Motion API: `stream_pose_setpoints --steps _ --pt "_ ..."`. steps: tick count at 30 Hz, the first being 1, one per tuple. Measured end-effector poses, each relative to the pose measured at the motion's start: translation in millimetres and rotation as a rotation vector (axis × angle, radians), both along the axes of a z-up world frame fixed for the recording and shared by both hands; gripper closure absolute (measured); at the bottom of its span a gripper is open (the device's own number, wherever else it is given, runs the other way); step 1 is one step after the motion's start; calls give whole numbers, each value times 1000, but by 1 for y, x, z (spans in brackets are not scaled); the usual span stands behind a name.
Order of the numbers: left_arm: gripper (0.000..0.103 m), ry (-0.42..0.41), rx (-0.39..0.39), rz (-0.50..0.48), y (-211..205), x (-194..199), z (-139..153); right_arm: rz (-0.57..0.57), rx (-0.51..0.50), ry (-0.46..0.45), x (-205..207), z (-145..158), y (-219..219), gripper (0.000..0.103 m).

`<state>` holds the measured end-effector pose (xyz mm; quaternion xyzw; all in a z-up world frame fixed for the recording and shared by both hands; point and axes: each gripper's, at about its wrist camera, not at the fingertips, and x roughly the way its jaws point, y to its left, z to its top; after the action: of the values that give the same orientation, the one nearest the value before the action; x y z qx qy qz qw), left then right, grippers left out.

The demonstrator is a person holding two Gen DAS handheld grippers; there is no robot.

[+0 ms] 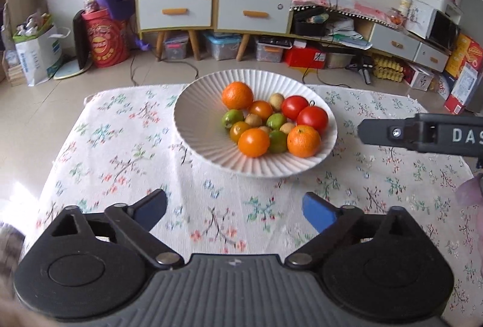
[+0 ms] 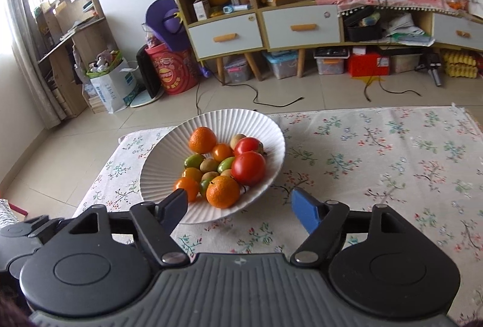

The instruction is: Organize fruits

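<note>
Oranges, red tomatoes and small green fruits (image 1: pixel 273 122) fill a white ribbed bowl (image 1: pixel 199 128) near the floral tablecloth's (image 1: pixel 126 146) far edge; left gripper (image 1: pixel 235 211) and right gripper (image 2: pixel 240 207) both gape empty.

Bright window daylight, fisheye-warped edges

fruits (image 1: pixel 271 122) lie in the bowl (image 1: pixel 199 134) on the tablecloth (image 1: pixel 120 146).
</note>
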<state>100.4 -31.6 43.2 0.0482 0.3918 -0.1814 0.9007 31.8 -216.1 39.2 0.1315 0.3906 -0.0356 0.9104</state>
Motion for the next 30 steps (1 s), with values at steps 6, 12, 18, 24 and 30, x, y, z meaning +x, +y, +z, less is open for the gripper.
stream_pose_setpoints --steps 6,12,18,24,30 --pt "3 2 43 65 5 -19 3 -42 -53 54 -18 -1 8 21" --pt "3 13 62 94 9 -25 0 -11 -167 37 -27 1 25 8" --pt "3 53 72 163 17 -19 -8 21 -206 77 -22 -13 24 7" --pt "3 64 90 216 20 -17 -14 25 -195 119 -25 -20 29 5" --pt "3 60 100 213 16 -19 -15 41 -219 115 -27 -22 35 4"
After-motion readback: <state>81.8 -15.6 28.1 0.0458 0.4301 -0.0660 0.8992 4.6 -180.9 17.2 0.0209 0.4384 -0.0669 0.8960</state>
